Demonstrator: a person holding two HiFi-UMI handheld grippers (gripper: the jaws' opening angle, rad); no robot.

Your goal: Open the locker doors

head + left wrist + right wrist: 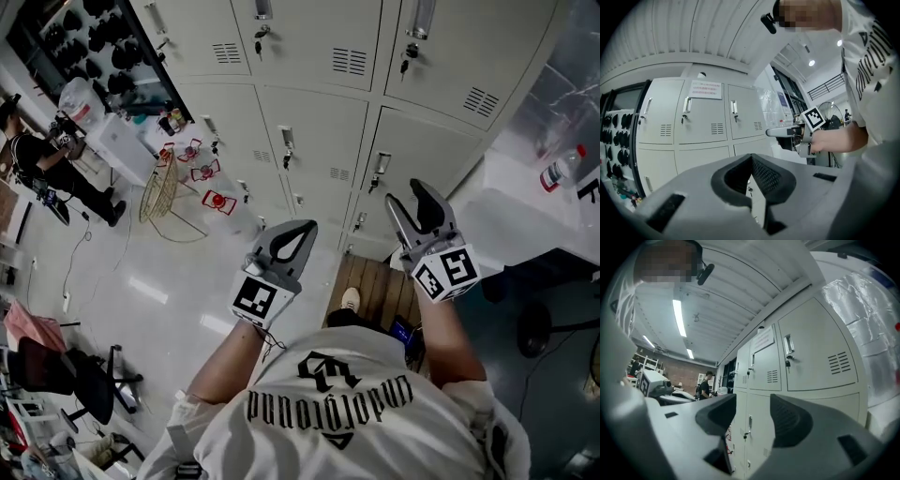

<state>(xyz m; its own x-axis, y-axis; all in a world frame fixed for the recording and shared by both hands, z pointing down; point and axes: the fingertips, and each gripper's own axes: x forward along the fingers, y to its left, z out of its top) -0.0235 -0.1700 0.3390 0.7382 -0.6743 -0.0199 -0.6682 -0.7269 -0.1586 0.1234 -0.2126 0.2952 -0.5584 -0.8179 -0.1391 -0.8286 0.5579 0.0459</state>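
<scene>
Locker doors [319, 131] were all shut, and neither gripper touched them. Nearest the head camera, at 6 o'clock, was the person's white printed shirt [347, 412], with both forearms reaching forward from it. The left gripper [307, 227] sat just below the middle of the head view, pointing toward 1 o'clock. Its own view showed the left gripper [751, 157] clenched, jaw tips pressed together with nothing between them. The right gripper [406, 199] was held at 3 o'clock from the centre, well apart from the left one. Its own view showed the right gripper [752, 404] released, jaws spread and empty, with the doors [806, 352] visible through the gap.

Below the grippers, a shoe [350, 300] stood on a wooden board [380, 286] at the foot of the cabinet. Beyond that, the lockers filled the view from 11 to 1 o'clock, with keys hanging from several locks; the left gripper view showed the same closed fronts [703, 122]. A wire basket [161, 192] lay on the floor at 10 o'clock. A bottle [560, 169] rested on a white surface toward 2 o'clock. Farthest off, at 9 o'clock, a person in dark clothes [37, 159] stood by a table.
</scene>
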